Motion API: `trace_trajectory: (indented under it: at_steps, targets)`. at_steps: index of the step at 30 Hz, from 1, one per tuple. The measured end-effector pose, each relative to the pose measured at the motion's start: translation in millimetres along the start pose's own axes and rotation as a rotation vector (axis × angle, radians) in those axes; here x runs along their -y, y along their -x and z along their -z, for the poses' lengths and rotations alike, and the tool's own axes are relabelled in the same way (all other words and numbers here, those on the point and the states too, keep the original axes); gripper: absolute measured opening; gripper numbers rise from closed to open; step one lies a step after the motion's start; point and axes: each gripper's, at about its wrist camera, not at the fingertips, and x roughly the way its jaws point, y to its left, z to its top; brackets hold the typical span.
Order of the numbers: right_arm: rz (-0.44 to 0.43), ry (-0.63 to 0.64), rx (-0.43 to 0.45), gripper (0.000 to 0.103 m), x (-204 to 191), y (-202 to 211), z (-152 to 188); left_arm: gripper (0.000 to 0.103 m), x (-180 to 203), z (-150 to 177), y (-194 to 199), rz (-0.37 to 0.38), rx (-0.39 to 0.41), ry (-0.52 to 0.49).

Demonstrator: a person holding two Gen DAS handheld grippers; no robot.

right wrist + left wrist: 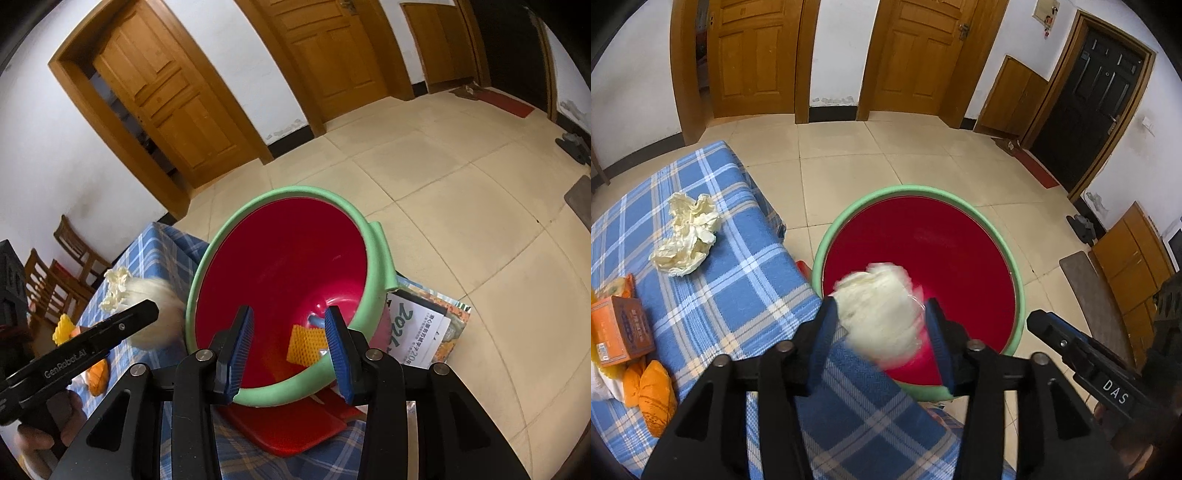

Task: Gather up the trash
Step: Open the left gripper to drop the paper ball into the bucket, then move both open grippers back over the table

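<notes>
A pale crumpled paper ball (879,314) shows blurred between the blue pads of my left gripper (881,306), over the near rim of a red bin with a green rim (846,221). The jaws stand apart around the ball and do not clamp it. In the right wrist view the same ball (155,314) smears beside the bin's left rim (192,288). My right gripper (288,314) hangs open over the bin's near edge with nothing between its fingers. A yellow foam net (304,345) lies at the bin's bottom. More crumpled paper (689,236) rests on the blue checked cloth (738,288).
An orange box (620,328) and orange foam nets (653,395) lie at the table's left. A red flat piece (288,432) and a printed calendar (417,332) sit under and beside the bin. Tiled floor (886,147) stretches to wooden doors; chairs (55,273) stand far left.
</notes>
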Motion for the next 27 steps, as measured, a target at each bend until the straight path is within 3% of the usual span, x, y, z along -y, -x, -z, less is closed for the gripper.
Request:
trace_trajectory:
  at_steps: [11, 13, 19, 27]
  targets:
    - [-0.024, 0.001, -0.002, 0.043, -6, 5, 3, 0.056, -7, 8, 21, -0.018, 0.021, 0.035]
    - [-0.033, 0.001, 0.0, 0.05, -9, 7, 4, 0.056, -10, 11, 24, -0.023, 0.023, 0.045]
    - [-0.047, 0.01, -0.001, 0.058, -17, 10, 8, 0.056, -26, 16, 43, -0.034, 0.046, 0.092]
    - [-0.061, 0.034, -0.008, 0.064, -33, 14, 14, 0.06, -48, 24, 72, -0.085, 0.091, 0.132]
